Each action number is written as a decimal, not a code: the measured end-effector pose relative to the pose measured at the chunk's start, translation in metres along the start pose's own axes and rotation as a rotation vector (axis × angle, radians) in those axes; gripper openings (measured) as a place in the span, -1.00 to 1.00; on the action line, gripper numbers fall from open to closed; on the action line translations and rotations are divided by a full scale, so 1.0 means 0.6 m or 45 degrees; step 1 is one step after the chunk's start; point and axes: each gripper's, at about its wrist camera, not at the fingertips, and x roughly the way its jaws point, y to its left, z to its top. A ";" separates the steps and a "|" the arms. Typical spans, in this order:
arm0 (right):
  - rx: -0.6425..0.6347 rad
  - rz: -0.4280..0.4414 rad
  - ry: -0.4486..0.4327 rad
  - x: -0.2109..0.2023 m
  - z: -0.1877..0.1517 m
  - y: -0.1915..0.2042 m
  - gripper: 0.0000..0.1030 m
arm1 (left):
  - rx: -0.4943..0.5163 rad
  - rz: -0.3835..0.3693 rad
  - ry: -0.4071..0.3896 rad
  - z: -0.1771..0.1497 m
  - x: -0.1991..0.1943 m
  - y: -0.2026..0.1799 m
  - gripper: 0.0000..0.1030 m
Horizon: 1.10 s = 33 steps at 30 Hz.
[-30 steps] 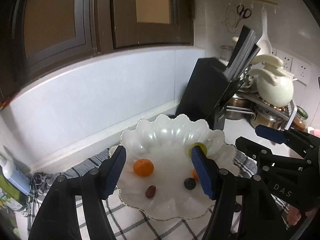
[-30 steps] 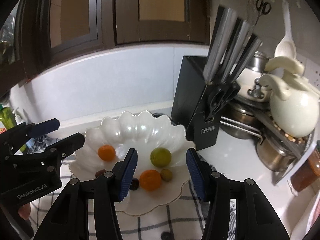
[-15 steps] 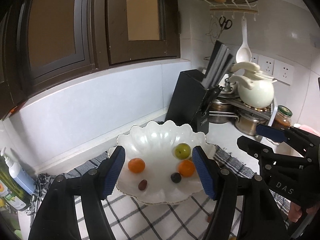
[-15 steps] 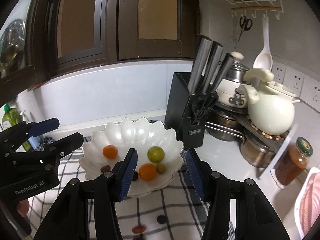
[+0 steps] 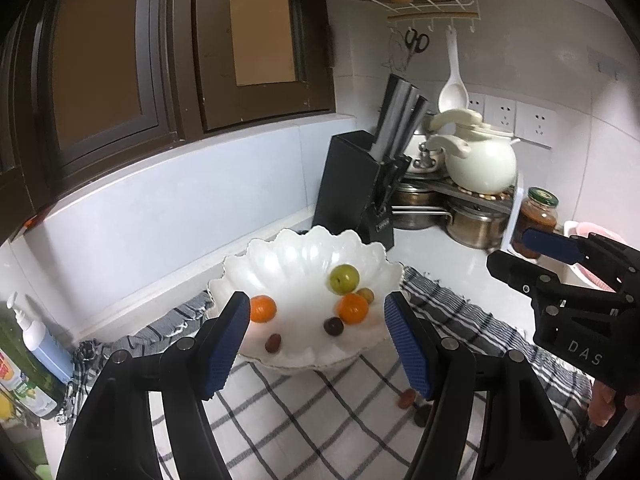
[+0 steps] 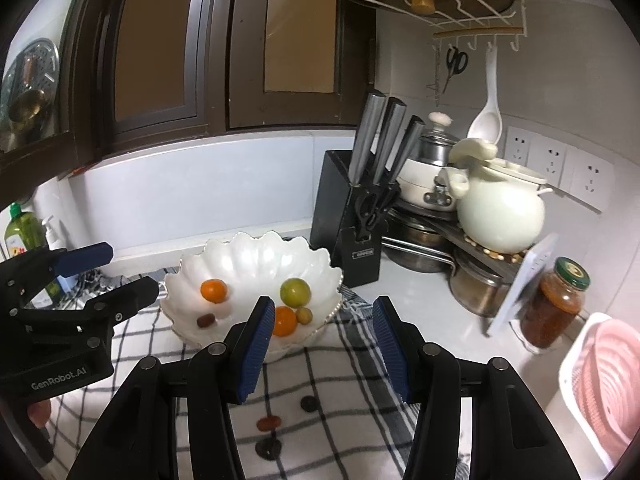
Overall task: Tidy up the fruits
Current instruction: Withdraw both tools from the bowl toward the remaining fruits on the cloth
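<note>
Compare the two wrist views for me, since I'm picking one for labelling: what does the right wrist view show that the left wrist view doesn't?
Only the right wrist view shows the steel strainer hung at far left, the green bottle, the whole pink basket and three loose fruits on the cloth, the farthest a dark one.

Only the left wrist view shows the dark fruit in the bowl, hidden in the other view.

Both show the white bowl, green fruit, knife block, checked cloth and both grippers, open and empty.

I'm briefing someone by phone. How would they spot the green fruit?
Find the white scalloped bowl left of the black knife block. Inside, the green fruit sits at the right: the biggest piece, and the only green one.
</note>
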 end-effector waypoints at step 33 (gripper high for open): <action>0.067 -0.035 0.172 -0.072 -0.148 0.024 0.01 | 0.278 -0.204 0.067 -0.100 -0.022 -0.061 0.34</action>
